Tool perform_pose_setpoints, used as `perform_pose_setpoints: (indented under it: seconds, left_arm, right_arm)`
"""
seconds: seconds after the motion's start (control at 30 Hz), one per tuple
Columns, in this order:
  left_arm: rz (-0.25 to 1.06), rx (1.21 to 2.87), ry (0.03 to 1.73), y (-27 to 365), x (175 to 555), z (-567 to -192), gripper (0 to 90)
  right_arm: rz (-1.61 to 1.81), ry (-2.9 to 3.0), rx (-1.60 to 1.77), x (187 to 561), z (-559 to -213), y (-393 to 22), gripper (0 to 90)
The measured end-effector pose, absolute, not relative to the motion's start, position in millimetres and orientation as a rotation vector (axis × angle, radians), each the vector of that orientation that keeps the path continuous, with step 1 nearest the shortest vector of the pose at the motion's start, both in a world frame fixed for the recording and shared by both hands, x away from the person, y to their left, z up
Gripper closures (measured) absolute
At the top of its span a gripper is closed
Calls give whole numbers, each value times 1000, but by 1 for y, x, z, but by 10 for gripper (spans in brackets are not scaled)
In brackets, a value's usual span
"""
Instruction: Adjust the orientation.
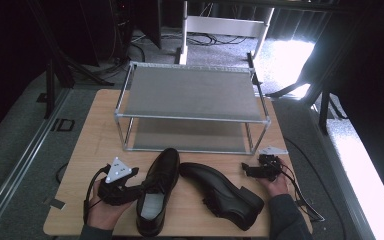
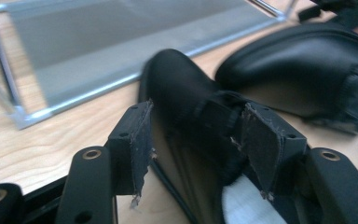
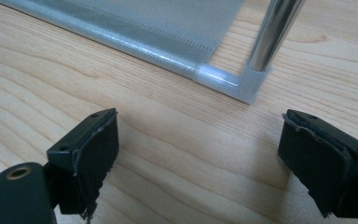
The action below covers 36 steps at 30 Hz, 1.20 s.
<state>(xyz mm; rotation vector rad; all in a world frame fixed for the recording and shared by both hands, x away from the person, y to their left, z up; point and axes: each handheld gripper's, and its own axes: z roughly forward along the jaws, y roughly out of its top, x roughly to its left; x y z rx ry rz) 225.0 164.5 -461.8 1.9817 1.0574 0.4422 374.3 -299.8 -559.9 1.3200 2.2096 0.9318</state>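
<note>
While both shelves of the metal shoe rack at the far side of the table hold nothing, two black leather shoes lie on the wood in front of it. One, the left shoe, points toward the rack with its toe just short of the lower shelf; its opening faces up and shows a pale insole. Beside it, the right shoe lies at an angle, toe touching or nearly touching the left shoe's toe end, heel toward the person's right arm.

At the side of the left shoe is the left gripper. In the left gripper view its fingers stand fairly wide and straddle the shoe's collar, one outside the wall and one over the opening; whether the pads press on the leather I cannot tell. Well apart, the right gripper rests near the rack's front right leg, its fingers spread wide over bare wood, holding nothing.
</note>
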Motion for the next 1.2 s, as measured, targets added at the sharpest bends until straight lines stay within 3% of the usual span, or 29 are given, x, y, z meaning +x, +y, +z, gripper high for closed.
perform_pose_setpoints:
  seconds: [0.67,1.2]
  left_arm:
    - [380,2140,993,150,222,-482,457]
    - [552,2014,1045,156,225,-477,758]
  right_arm:
    - [933,2214,1314,374,-560,-300,119]
    - [934,2215,1313,374,-560,-301,119]
